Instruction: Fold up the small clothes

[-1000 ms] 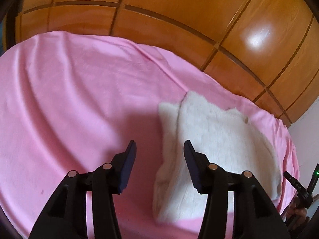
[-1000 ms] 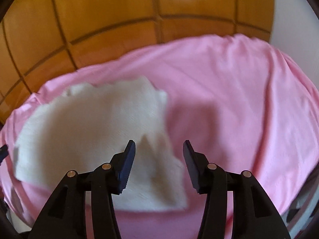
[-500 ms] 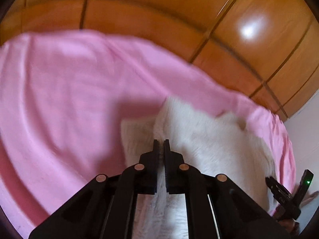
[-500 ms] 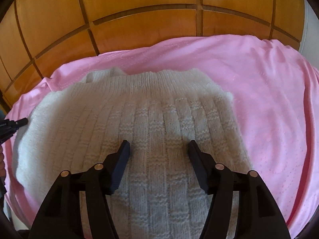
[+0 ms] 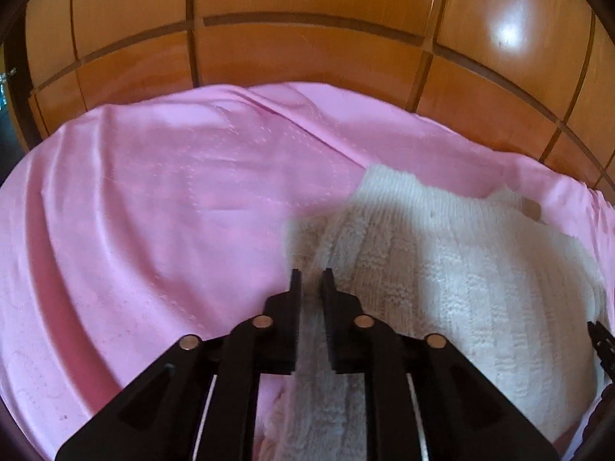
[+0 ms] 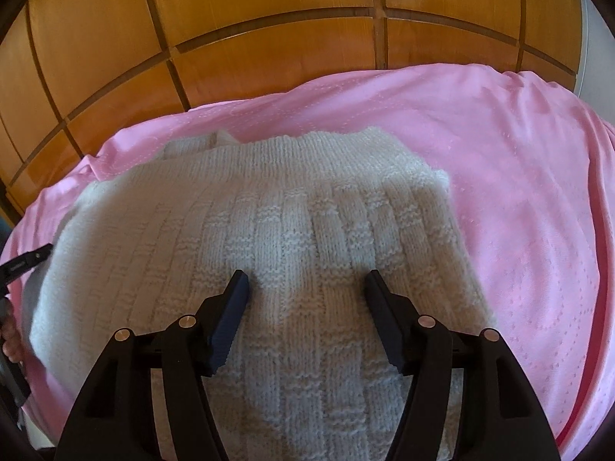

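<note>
A white knitted sweater (image 6: 300, 238) lies on a pink blanket (image 6: 519, 192). It also shows in the left wrist view (image 5: 453, 269), at the right. My left gripper (image 5: 310, 280) is shut on the sweater's left edge, with a strip of knit pinched between its jaws. My right gripper (image 6: 305, 288) is open, its jaws spread wide just above the middle of the sweater, holding nothing. The tip of the left gripper (image 6: 27, 263) shows at the left edge of the right wrist view.
The pink blanket (image 5: 153, 211) covers the whole surface and has soft creases. A wooden panelled wall (image 5: 307, 38) rises right behind it. The other gripper's tip (image 5: 599, 340) shows at the right edge of the left wrist view.
My left gripper closed on the sweater's left edge and has moved slightly. My right gripper moved over the middle of the sweater and stayed open.
</note>
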The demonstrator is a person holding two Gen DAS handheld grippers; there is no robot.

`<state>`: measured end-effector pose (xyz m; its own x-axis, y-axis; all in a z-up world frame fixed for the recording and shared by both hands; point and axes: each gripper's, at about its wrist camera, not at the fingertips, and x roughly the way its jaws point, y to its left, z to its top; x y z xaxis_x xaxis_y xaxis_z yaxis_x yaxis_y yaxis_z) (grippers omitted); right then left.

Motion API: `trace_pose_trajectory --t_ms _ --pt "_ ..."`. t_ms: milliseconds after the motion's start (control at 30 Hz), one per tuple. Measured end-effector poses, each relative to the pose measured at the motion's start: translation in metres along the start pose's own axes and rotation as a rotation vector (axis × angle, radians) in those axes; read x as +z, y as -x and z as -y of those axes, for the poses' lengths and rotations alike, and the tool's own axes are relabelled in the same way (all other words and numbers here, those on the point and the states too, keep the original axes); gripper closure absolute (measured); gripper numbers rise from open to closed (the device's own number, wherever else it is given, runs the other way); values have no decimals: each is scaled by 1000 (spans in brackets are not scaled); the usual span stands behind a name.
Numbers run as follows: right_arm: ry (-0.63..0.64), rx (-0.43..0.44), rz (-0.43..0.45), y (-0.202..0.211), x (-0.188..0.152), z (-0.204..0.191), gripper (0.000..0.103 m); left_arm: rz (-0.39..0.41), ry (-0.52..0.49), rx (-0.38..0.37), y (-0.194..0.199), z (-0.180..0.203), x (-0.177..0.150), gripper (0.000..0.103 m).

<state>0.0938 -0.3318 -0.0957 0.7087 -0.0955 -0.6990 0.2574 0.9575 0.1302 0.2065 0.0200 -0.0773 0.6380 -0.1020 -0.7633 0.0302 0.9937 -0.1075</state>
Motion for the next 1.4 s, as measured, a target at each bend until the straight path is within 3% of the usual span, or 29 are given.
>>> trace_pose_trajectory --t_ms 533,667,800,933,1100,1167,1267,1400 --pt "-10 12 -15 7 9 3 40 123 -27 -7 57 8 2 75" --pt "-36 2 29 22 25 15 40 129 -37 2 60 9 2 69" --pt "-60 -67 61 24 45 35 40 109 -35 2 53 10 3 68" --pt "-116 -134 24 7 60 62 40 87 -46 8 44 12 4 67" --pt "-162 -124 -31 -17 71 86 40 71 -63 21 34 17 5 67" --pt "-131 -105 -55 -25 75 85 60 76 -67 20 32 19 7 67" --pt "-108 -155 -109 -45 73 85 61 78 -87 20 26 25 10 67" --pt "-143 -162 -129 -67 68 97 55 -30 -112 43 -10 31 8 65"
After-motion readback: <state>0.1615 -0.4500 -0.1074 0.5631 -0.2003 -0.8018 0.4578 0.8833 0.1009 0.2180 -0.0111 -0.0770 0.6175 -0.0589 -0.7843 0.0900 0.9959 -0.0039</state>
